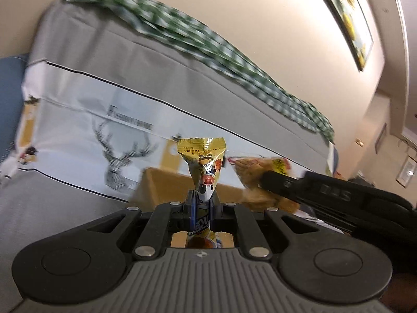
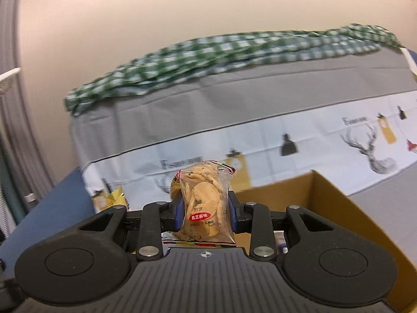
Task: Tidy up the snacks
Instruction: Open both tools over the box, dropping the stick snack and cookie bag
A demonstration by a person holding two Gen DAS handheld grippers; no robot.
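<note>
A grey sofa is sitting behind an open brown cardboard box. The left gripper is pinching a crinkled yellow foil snack packet; the right gripper is clamping a clear bag of pale crackers.

Two snack packets show: one yellow foil packet and one clear bag of crackers. One open cardboard box sits beyond them. One green checked cloth lies far off. One framed picture hangs at right.

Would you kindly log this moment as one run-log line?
left gripper: shut on yellow snack packet | right gripper: shut on clear cracker bag | cardboard box: beyond both
</note>
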